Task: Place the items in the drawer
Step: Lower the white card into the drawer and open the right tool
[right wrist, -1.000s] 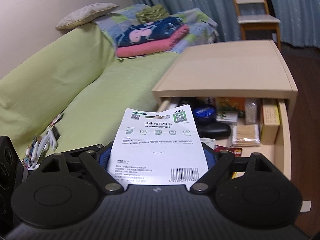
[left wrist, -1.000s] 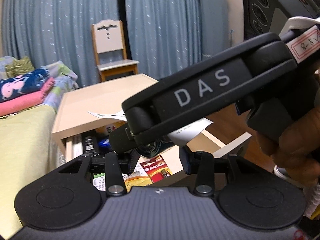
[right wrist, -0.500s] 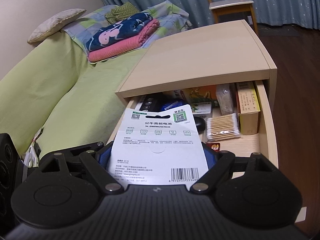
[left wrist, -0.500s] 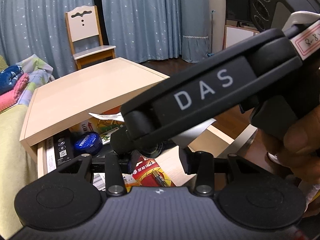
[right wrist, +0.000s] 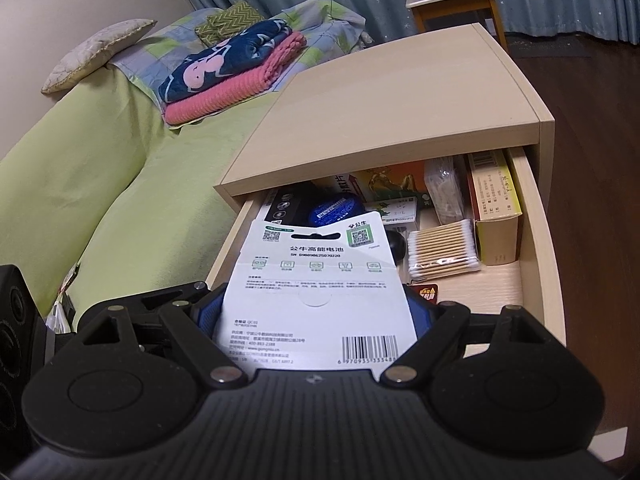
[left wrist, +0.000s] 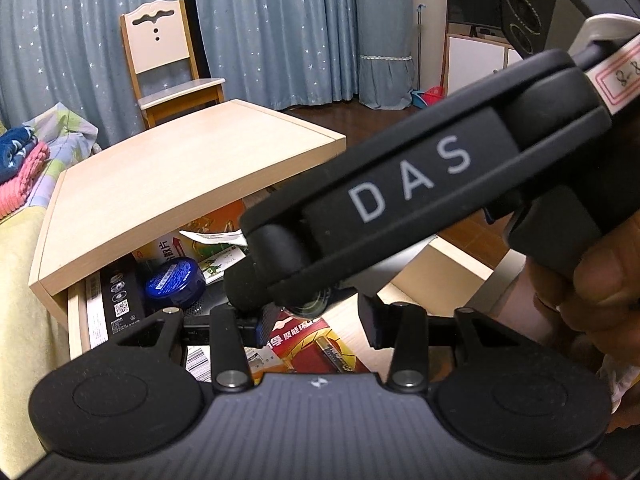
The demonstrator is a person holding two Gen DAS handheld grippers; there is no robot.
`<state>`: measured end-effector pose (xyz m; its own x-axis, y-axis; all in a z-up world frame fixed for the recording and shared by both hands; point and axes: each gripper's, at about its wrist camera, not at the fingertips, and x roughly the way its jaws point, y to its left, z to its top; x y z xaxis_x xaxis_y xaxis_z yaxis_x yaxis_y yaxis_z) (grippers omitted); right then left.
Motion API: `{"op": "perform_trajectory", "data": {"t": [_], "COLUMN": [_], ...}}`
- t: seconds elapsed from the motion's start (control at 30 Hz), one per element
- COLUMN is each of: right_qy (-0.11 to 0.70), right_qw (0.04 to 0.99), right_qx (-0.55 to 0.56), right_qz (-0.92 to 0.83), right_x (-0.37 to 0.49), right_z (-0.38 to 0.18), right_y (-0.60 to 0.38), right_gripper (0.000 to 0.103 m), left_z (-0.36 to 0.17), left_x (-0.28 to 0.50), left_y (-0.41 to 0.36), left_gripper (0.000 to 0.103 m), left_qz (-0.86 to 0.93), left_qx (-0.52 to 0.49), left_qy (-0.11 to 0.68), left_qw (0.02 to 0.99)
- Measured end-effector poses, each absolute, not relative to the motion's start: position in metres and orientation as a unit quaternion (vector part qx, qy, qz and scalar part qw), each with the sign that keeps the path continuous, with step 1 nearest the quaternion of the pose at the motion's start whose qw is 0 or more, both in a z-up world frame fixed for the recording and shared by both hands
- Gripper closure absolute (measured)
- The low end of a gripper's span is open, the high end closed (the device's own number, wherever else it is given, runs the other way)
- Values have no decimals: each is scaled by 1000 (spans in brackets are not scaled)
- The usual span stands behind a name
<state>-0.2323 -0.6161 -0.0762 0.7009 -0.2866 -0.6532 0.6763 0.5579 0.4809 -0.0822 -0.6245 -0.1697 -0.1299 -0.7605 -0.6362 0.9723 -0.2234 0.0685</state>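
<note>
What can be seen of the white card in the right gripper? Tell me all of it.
The white card is a flat paperboard package back, printed with two green QR panels, a row of icons, small text and a barcode. It is clamped low between the right gripper fingers, tilted forward above the open drawer. Nothing else visibly touches it.

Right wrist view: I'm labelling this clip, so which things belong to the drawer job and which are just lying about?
In the job:
- white battery card with barcode, clamped in the right gripper
- open pale wooden drawer
- left gripper, open, empty

Lying about:
- folded pink and navy blankets
- yellow-green bed sheet
- wooden chair
- grey cushion
</note>
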Motion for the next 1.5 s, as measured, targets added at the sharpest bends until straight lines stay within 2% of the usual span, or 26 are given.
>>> {"op": "perform_trajectory", "data": {"t": [0.5,0.83,1.1,1.5], "right_qy": [274,383,479,529], "right_qw": [808,767,740,725], "right_qx": [407,402,348,313], "right_qz": [-328,-322,-318,-310], "right_x": [-243,-221,-194,-170], "right_z": [-98,-130,-147,-152], "right_y": [-657,-692,-700,-698], "right_gripper": [20,20,20,20], "left_z": [-181,-185,-189,-188], "left_x": [-73,-51,-45,-31], "left_y": [-629,-634,-641,-647], "left_gripper": [55,55,55,55], "left_qz": [-705,-686,-683,-673], "left_qx": [302,300,282,260], "left_qy": [200,219,229,241], "left_qw": [610,625,633,649]}}
